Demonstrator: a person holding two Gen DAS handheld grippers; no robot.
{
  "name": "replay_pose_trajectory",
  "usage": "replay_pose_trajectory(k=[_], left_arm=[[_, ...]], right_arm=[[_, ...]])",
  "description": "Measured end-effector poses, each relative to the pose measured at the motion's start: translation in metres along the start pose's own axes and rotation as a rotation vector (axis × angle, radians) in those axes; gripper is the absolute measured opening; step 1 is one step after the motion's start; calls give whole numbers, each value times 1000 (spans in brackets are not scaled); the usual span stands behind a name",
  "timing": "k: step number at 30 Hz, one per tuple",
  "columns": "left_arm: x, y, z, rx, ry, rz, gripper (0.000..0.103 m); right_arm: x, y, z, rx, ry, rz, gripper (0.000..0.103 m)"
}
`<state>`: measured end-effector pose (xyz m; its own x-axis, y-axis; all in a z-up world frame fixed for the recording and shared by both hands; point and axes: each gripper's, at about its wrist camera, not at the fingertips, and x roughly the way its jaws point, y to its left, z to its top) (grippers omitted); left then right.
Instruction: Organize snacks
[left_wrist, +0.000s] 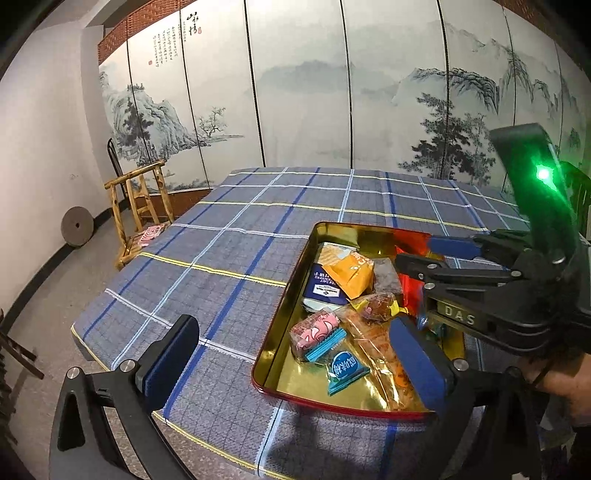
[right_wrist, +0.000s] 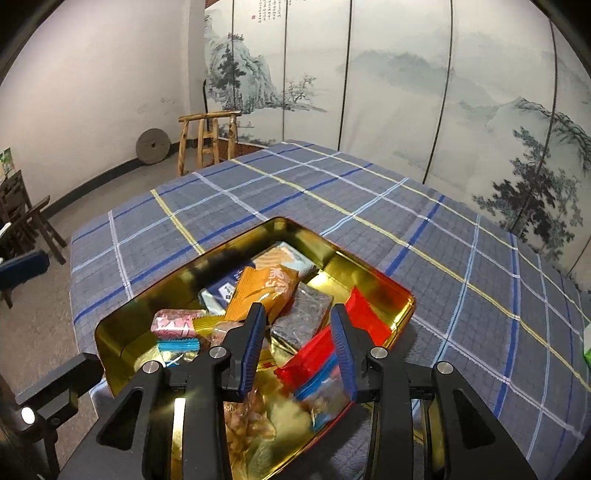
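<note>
A gold-lined tin (left_wrist: 291, 380) with a red outside lies on the plaid table and holds several wrapped snacks: an orange packet (left_wrist: 351, 273), a navy packet (left_wrist: 325, 291), a pink one (left_wrist: 314, 328) and a small blue one (left_wrist: 345, 369). My left gripper (left_wrist: 293, 325) is wide open, straddling the tin's near left corner with nothing between its pads. In the right wrist view my right gripper (right_wrist: 298, 325) hovers over the tin (right_wrist: 122, 332); its pads stand apart, pressing nothing. Below its gap lies a dark grey packet (right_wrist: 303, 317). A red packet (right_wrist: 365, 317) lies by its right finger.
The blue plaid tablecloth (left_wrist: 221, 240) covers the whole table. A wooden chair (left_wrist: 140, 206) and a round millstone (left_wrist: 77, 225) stand by the left wall. A painted folding screen (left_wrist: 303, 92) stands behind the table. A person's hand (left_wrist: 569, 384) holds the right gripper.
</note>
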<state>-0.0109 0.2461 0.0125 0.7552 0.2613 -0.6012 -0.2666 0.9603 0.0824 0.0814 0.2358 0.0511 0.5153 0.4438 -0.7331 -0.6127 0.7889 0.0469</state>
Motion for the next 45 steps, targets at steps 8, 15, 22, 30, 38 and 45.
replay_pose_trajectory(k=[8, 15, 22, 30, 38, 45], left_arm=[[-6, 2, 1, 1, -58, 48, 102], [-24, -3, 7, 19, -145, 108, 102], [-45, -6, 16, 18, -165, 1, 102], [-66, -13, 17, 33, -219, 33, 103], [-81, -10, 21, 14, -248, 56, 103], [-87, -10, 20, 15, -239, 47, 103]], right_arm=[[-28, 3, 7, 17, -98, -70, 67], [-60, 7, 11, 46, -173, -132, 84], [-90, 9, 12, 55, -221, -155, 88], [-118, 3, 7, 77, -265, -191, 89], [-142, -8, -3, 115, -301, -209, 92], [-154, -13, -10, 127, -305, -216, 93]])
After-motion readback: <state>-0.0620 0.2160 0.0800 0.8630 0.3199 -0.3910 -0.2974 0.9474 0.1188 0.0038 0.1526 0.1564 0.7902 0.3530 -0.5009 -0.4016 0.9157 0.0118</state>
